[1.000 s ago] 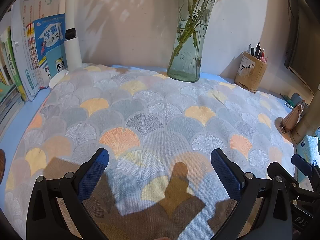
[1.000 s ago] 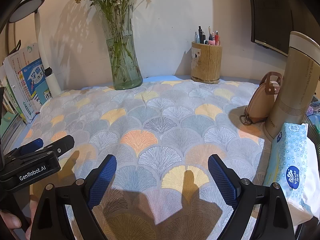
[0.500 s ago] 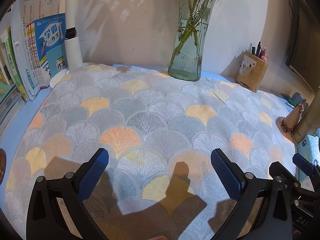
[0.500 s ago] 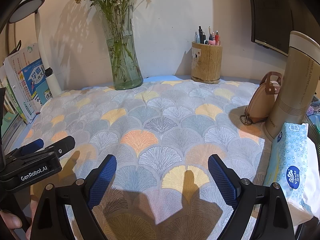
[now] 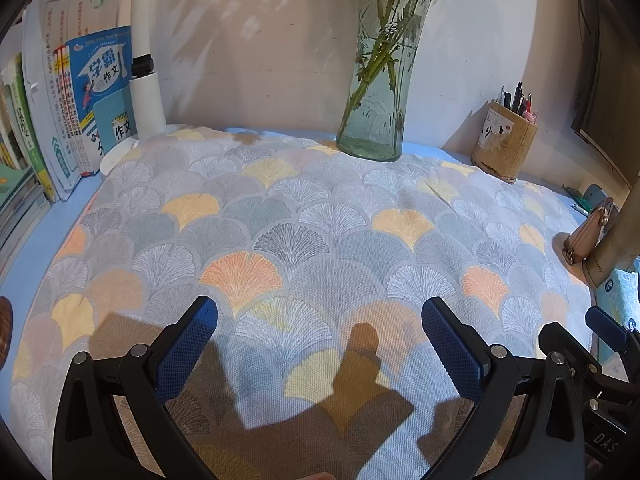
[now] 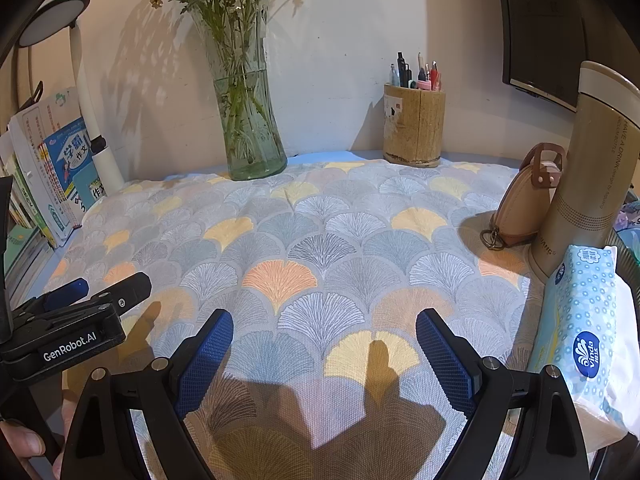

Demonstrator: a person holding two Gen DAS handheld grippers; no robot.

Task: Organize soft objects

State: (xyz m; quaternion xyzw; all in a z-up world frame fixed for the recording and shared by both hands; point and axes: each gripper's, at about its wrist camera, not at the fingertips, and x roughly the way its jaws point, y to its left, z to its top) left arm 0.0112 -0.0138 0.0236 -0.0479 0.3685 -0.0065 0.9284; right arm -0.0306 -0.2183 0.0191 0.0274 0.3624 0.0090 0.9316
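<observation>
Cloth (image 5: 304, 216) flat across desk, middle bare. Back edge: books (image 5: 60, 120), vase (image 5: 380, 80), pen cup (image 6: 414, 124). Right edge: bottle (image 6: 588, 168), tissues (image 6: 584, 320). Left gripper (image 5: 320, 340), right gripper (image 6: 324, 344) spread wide, nothing held.

My left gripper (image 6: 76, 300) reads "GenRobot.AI". Right of the vase (image 6: 248, 120), the tissue pack (image 6: 588, 320) says "Vinda" and the flask (image 6: 592, 168) "HAVE A DRINK"; left of it, a book (image 5: 102, 80) shows "作文".
</observation>
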